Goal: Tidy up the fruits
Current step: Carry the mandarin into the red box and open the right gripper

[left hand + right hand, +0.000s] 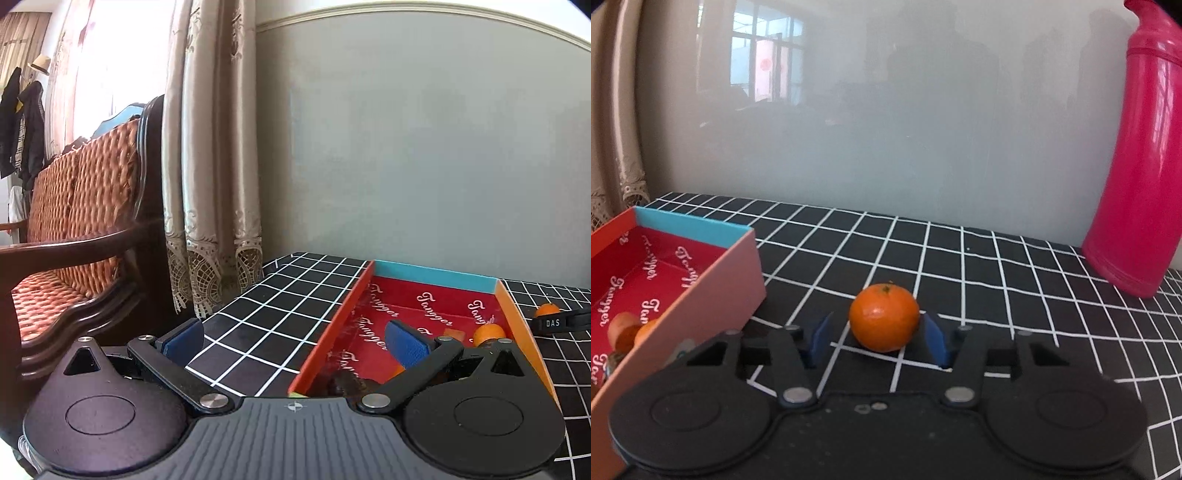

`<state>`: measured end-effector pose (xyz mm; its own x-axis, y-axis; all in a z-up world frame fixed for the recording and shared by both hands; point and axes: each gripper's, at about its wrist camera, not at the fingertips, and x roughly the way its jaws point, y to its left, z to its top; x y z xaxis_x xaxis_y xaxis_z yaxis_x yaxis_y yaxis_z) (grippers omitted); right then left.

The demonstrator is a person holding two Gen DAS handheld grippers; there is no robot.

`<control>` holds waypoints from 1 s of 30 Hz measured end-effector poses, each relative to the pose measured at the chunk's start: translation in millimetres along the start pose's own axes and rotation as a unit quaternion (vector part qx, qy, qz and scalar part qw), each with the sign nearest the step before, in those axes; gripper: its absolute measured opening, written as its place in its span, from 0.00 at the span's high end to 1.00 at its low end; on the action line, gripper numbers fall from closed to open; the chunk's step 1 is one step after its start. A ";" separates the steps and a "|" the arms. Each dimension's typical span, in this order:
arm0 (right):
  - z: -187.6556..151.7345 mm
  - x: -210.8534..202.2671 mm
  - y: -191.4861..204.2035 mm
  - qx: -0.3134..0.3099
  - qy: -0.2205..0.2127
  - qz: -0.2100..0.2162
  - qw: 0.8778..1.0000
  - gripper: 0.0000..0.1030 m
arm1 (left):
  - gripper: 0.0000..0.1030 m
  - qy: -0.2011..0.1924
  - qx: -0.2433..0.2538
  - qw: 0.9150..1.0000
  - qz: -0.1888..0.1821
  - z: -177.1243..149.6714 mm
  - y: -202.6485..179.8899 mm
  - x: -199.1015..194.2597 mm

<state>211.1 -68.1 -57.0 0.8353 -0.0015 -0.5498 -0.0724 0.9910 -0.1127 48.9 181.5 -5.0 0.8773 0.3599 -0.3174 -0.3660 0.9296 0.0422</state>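
An orange mandarin sits on the black checked tablecloth, right of the red box. My right gripper is open, its blue pads on either side of the mandarin; the right pad is near or at its skin, the left one apart. My left gripper is open and empty, wide across the box's left wall; its right pad is over the box interior. Orange fruit lies in the box. Another mandarin and the right gripper's black body show past the box.
A tall pink bottle stands at the back right of the table. A grey wall panel runs behind the table. A wicker sofa and a curtain are left of the table. Dark fruit lies in the box's near end.
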 end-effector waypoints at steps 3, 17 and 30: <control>0.1 1.6 -2.4 0.003 0.001 0.001 1.000 0.61 | 0.00 0.002 0.001 1.000 0.000 -0.2 3.4 0.0; -0.2 -30.7 -6.0 -0.001 -0.011 -0.004 1.000 0.61 | 0.00 0.000 -0.004 1.000 -0.002 1.6 7.8 -6.6; 0.3 -110.5 28.3 -0.020 -0.047 0.038 0.998 0.61 | 0.00 0.006 -0.001 1.000 -0.010 3.3 6.9 -22.1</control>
<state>116.8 -39.9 0.9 0.8737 0.0873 -0.4787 -0.1572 0.9817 -0.1078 28.0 180.2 5.4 0.8807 0.3401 -0.3297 -0.3487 0.9366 0.0345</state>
